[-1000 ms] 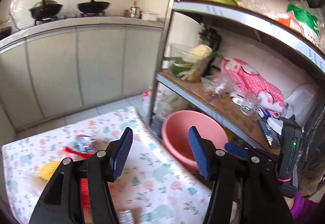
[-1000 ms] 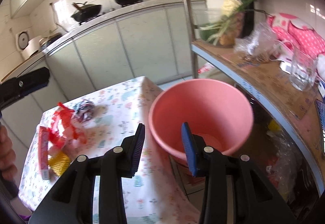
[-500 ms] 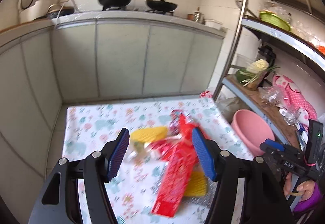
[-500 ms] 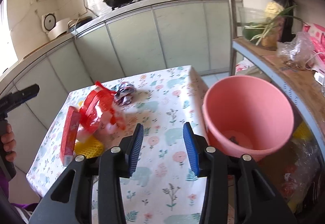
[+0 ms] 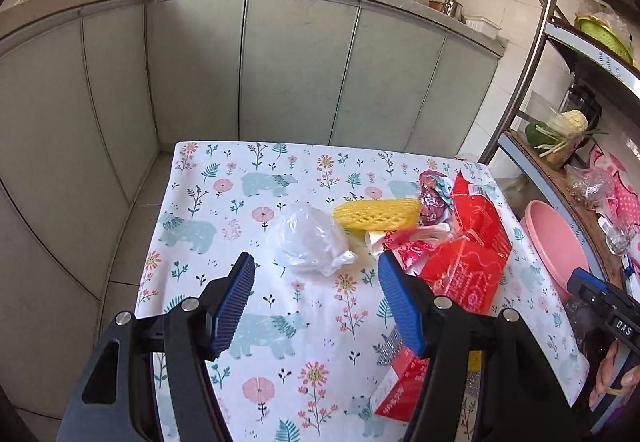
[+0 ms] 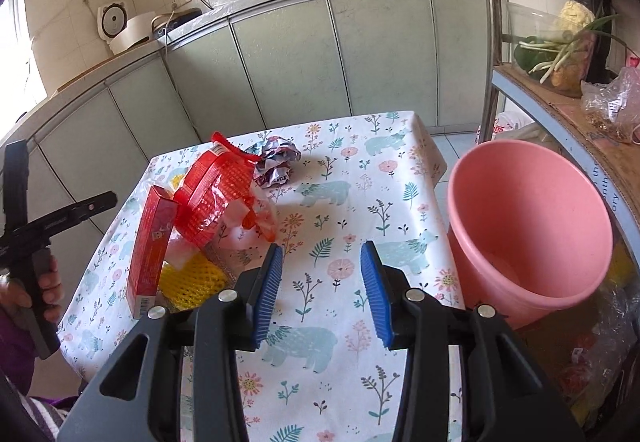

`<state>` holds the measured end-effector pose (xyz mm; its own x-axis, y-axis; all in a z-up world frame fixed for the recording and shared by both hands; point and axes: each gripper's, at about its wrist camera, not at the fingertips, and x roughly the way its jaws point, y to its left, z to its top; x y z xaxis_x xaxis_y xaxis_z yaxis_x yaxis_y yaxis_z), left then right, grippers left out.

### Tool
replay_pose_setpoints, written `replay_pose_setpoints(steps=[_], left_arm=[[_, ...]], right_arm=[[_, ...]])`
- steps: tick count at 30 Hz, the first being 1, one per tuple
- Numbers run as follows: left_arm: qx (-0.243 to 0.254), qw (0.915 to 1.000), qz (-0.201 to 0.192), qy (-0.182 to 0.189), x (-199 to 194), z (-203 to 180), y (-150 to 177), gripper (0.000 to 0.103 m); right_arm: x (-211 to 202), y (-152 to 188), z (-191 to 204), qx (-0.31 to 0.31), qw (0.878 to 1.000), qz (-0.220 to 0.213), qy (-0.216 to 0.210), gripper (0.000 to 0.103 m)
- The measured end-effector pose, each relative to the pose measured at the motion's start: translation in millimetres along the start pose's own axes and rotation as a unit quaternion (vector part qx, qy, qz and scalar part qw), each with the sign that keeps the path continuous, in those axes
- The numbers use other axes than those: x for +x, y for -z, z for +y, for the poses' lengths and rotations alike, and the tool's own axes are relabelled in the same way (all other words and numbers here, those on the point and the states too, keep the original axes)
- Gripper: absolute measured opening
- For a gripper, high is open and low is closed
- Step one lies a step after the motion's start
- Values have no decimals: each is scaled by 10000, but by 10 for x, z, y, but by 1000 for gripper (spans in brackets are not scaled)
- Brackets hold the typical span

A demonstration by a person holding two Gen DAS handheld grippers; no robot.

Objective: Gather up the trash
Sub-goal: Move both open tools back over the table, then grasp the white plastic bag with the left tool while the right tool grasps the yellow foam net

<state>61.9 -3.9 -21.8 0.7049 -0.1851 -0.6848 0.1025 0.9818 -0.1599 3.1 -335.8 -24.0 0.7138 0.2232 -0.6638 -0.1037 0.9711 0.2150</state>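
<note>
Trash lies on a table with a floral cloth [image 5: 224, 201]: a crumpled clear plastic bag [image 5: 306, 240], a yellow foam net [image 5: 376, 214], a crumpled foil wrapper [image 5: 434, 197], red plastic packaging [image 5: 468, 246] and a red carton [image 5: 404, 382]. My left gripper [image 5: 316, 306] is open and empty, just short of the clear bag. My right gripper [image 6: 322, 290] is open and empty above the cloth [image 6: 340, 201], right of the red packaging [image 6: 216, 189], red carton [image 6: 150, 242] and yellow net [image 6: 192, 278]. A pink bucket [image 6: 528, 226] stands beside the table's right edge.
Grey-green kitchen cabinets [image 5: 280, 65] with woks on the counter run behind the table. A metal shelf rack [image 6: 560, 101] with vegetables and bags stands right of the bucket, which also shows in the left wrist view [image 5: 554, 242]. The floor drops off past the table's left edge.
The left gripper has swung away from the bucket and shelf to face the trash on the table. The right gripper has drawn back from the bucket to above the cloth. Both stay open.
</note>
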Motion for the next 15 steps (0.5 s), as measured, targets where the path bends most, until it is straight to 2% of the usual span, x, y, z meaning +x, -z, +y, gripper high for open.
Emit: replay_pose_setpoints(steps=[4,9,13,15], left_arm=[[-96,9999,121,-39,255,47,-96,63],[9,9995,198,-254,501,81,-154,62],[-118,9993,282,-205,637,157,-158,57],[-205,9995,227,-87,672,187,-167,48]], right_arm=[[55,-66,25,37,9999,75,-114,42],[93,-276,137,-28,9993,83,-374,42],[115,-529,349,-326,9972,63,-673,42],[146,-650,434,-408,9953,93,-868,42]])
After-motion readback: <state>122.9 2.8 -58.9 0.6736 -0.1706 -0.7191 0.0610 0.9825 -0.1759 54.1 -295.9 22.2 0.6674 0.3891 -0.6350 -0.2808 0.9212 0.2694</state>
